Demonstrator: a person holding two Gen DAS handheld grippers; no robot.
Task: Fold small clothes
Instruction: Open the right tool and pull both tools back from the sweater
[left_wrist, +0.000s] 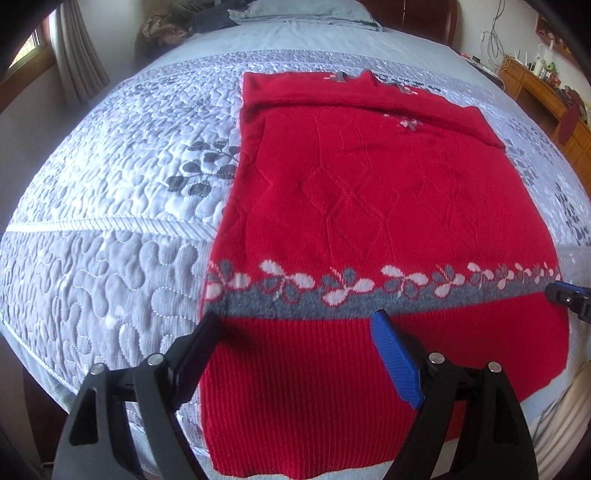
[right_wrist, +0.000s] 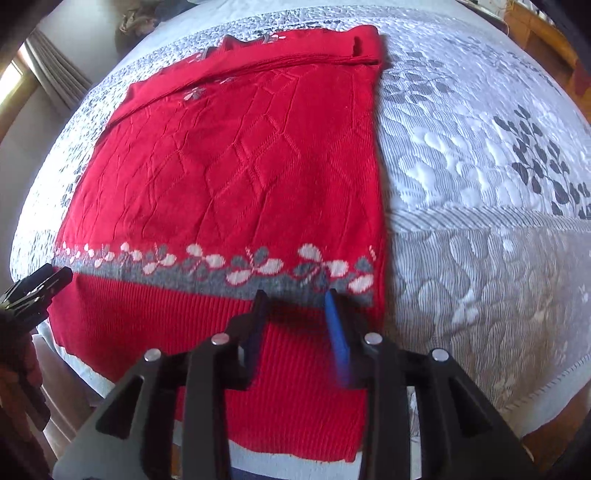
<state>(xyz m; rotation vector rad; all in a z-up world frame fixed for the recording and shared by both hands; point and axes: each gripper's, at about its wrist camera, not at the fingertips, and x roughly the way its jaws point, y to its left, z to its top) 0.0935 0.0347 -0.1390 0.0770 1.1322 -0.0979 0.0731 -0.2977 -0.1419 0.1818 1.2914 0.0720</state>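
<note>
A grey-and-white quilted bedspread with dark leaf prints (left_wrist: 110, 206) covers the bed, and on it lies a red knitted sweater with a grey band of white and grey flowers (left_wrist: 369, 206), spread flat with its sleeves folded in across the top. In the left wrist view the sweater fills the centre and stretches from 12 o'clock to 6 o'clock, its ribbed hem hanging at the bed's near edge. The left gripper (left_wrist: 295, 321) sits at 6 o'clock with its jaws spread wide over the hem's left corner, one black finger at the sweater's left edge, the blue-padded finger over the ribbing; nothing is held between them. At 3 o'clock the other tool's tip peeks in beside the hem's far edge.

In the right wrist view the sweater (right_wrist: 229, 166) lies from 11 o'clock to 6 o'clock. The right gripper (right_wrist: 295, 299) stands at 6 o'clock, jaws parted above the hem's right corner, holding nothing. The left gripper's tip shows at 9 o'clock.
</note>
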